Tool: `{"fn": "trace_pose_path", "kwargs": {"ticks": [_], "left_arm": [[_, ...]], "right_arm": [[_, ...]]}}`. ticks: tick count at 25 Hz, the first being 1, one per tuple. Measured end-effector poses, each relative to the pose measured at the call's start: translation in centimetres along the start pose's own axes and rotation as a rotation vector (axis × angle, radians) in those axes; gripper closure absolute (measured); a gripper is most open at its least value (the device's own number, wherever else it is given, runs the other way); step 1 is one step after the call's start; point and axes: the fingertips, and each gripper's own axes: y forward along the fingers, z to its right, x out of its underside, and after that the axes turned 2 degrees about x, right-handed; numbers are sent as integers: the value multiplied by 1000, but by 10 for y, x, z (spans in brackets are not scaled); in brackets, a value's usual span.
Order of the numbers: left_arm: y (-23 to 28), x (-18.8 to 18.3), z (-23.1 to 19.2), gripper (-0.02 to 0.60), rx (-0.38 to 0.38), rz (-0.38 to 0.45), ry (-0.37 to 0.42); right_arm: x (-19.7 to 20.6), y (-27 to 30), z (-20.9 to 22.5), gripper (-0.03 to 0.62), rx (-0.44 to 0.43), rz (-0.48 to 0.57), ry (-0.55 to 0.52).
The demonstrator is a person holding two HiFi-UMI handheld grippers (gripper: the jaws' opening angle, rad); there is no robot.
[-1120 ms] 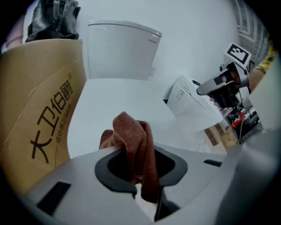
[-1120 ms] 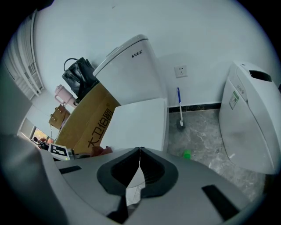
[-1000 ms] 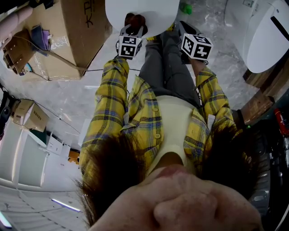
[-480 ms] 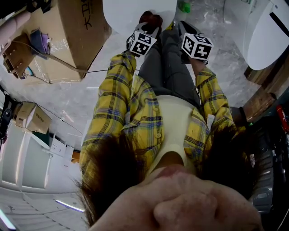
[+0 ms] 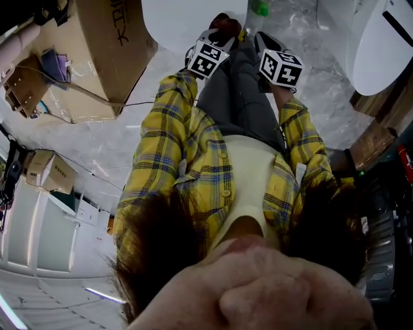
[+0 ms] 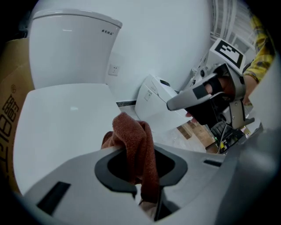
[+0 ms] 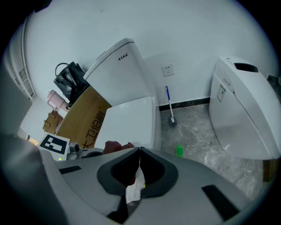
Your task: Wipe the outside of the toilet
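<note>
Left gripper [image 6: 140,176] is clamped on a reddish-brown cloth [image 6: 131,136]; the cloth bunches up above the jaws and hangs down between them. Toilet [image 6: 66,123] is straight ahead of it: lid down, tank [image 6: 70,48] behind against the wall. In the head view the cloth [image 5: 226,26] sits at the front edge of the toilet [image 5: 187,19], just past the left gripper [image 5: 216,42]; can't tell if it's actually pressed on the porcelain. Right gripper [image 7: 139,160] has its jaws together with nothing gripped, held just beside the left one and off the toilet; its view shows the cloth [image 7: 116,146] low against the toilet's [image 7: 131,118] lid. In the head view the right gripper [image 5: 271,55] is over the person's grey trouser leg. Cardboard box [image 7: 81,116] stands just beside the toilet on its left, black bag [image 7: 70,81] behind the box. Toilet brush [image 7: 170,107] leans at the wall to the right of the tank, small green object [image 7: 179,150] on the marble floor near it. Second toilet [image 7: 246,114] is further right, well apart.
</note>
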Motion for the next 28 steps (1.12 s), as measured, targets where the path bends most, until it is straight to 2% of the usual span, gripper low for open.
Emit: {"fn": "trace_pose_path", "kwargs": {"ticks": [4,8,12,15,20,28], "left_arm": [[0,-13,4,485,40,12,-5],[6,-22,17,485,108,21,-42],[-4,-39,25,485,134,69,-69],[-23,-50,21,485,109,130,-106],[-60,-64,-2,485,26,228,-168],[-115,-83,-12,485,-100,326,-193]], "right_arm": [[-3,-2,2,568,6,10,2],[-8,-5,2,568,10,24,9],[-13,-11,-1,568,10,39,15],[-17,-17,-3,568,11,51,11],[-25,-26,-15,568,1,74,-7],[-42,-41,-48,568,-47,106,-69]]}}
